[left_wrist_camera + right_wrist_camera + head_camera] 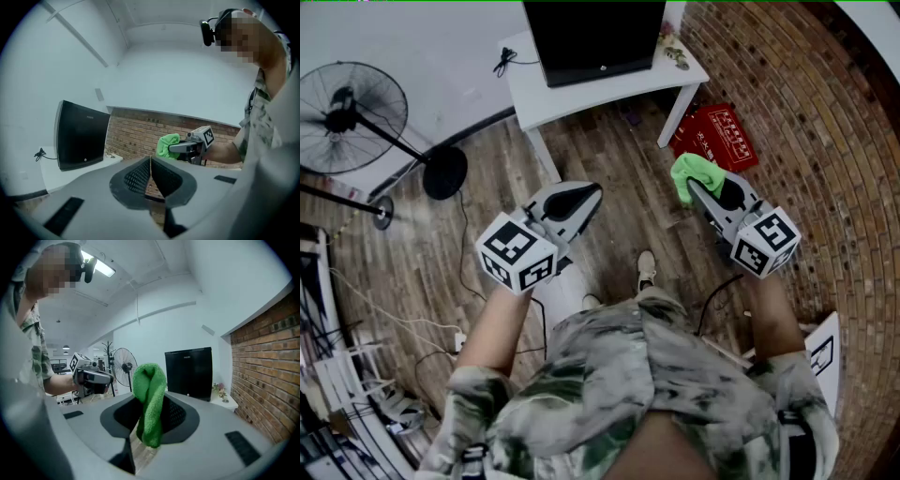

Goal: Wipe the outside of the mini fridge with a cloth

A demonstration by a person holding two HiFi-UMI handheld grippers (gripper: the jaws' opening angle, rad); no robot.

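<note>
A camouflage shirt (647,375) is seen nearest, filling the bottom of the head view, and both forearms are stretched forward from it. A marker cube (516,253) is carried at the back of the left gripper (150,158), whose jaws are pressed together tip to tip, with nothing caught between them. The right gripper (147,402) is clamped on a green cloth (149,378), which is bunched into a fold that stands up above the jaw tips and hangs down between the pads. Both grippers are held side by side in the air over the wood floor (609,159), apart from each other and pointed ahead. A light shoe (646,269) is set on the floor between them. The black fridge (595,37) is placed on a white table (609,89) straight ahead, against the white wall, with its front turned toward the person; it is well apart from both grippers and is not touched by the cloth. A dark cable (504,61) is laid on the table at the fridge's left, and some small flowers (675,52) at its right. A fan (342,117) is stood on the floor to the left. A red bag (717,136) is laid by the table's right leg, beside the brick wall (806,112).
</note>
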